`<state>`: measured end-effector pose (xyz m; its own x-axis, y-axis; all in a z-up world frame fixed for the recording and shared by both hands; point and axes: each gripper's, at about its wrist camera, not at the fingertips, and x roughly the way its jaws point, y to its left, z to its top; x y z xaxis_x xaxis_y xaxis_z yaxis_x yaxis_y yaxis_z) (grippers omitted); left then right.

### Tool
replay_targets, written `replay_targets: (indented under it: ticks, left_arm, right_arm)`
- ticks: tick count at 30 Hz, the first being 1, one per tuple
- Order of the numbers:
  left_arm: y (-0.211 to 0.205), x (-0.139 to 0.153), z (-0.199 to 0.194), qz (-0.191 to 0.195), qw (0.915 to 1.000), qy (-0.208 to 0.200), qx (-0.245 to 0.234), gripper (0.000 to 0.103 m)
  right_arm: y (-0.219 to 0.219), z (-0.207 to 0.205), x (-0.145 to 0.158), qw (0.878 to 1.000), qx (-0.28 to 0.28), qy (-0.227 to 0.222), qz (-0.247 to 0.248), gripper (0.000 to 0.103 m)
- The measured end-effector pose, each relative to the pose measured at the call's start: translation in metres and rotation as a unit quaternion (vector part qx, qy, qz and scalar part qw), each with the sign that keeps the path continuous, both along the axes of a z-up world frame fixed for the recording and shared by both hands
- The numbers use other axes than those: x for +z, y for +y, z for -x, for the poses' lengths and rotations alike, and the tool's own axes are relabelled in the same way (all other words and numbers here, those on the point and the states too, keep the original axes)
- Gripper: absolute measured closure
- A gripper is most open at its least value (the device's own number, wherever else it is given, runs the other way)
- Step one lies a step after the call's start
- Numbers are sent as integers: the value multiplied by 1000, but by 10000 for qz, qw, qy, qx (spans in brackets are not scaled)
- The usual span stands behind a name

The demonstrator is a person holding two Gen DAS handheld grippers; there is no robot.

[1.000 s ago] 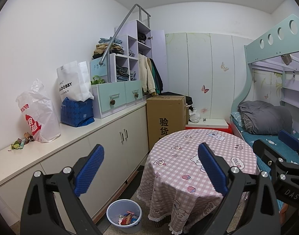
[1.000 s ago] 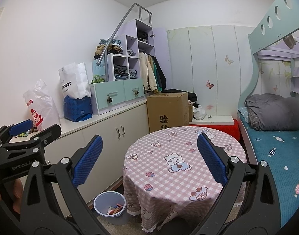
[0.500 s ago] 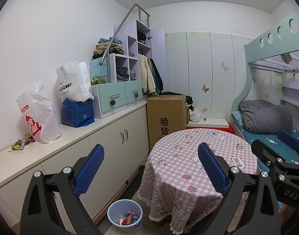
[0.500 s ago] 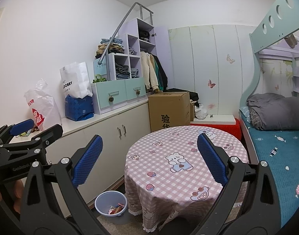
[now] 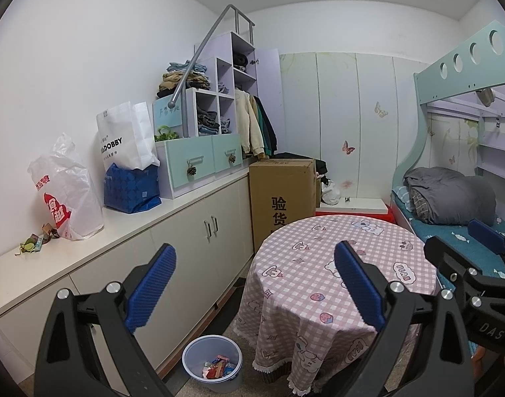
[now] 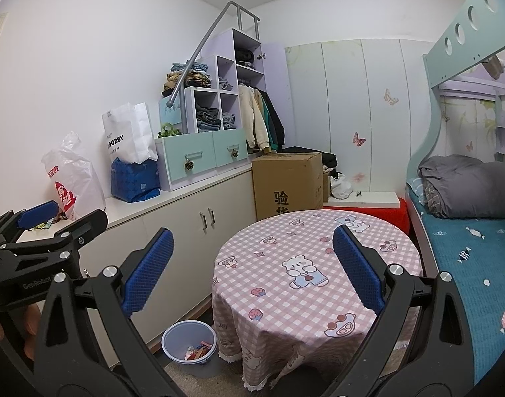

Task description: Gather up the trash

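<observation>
Left tongs (image 5: pixel 255 284) and right tongs (image 6: pixel 252 266) both hanging spread, empty. Advice: aiming for wrappers (image 5: pixel 37 241) on tabletop (image 5: pixel 126 225), then bin (image 5: pixel 212 364).

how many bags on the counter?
3: red-printed plastic bag nearest the camera, then blue bag, with the white DOBBY bag standing in it. More may sit hidden behind them.

Round table (image 5: pixel 338 264) in pink checked cloth beside cardboard box (image 5: pixel 282 195)
</observation>
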<state>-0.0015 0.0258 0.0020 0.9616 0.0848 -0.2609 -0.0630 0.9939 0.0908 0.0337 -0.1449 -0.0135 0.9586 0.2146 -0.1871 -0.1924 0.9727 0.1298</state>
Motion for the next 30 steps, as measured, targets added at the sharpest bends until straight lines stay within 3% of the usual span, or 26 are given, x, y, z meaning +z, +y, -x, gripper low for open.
replay_targets:
  ticks: [30]
  left_arm:
    - [4,-3,-2,-14,10000,36,14,8]
  right_arm:
    - [1,-1,-5,10000,41,71,0,8]
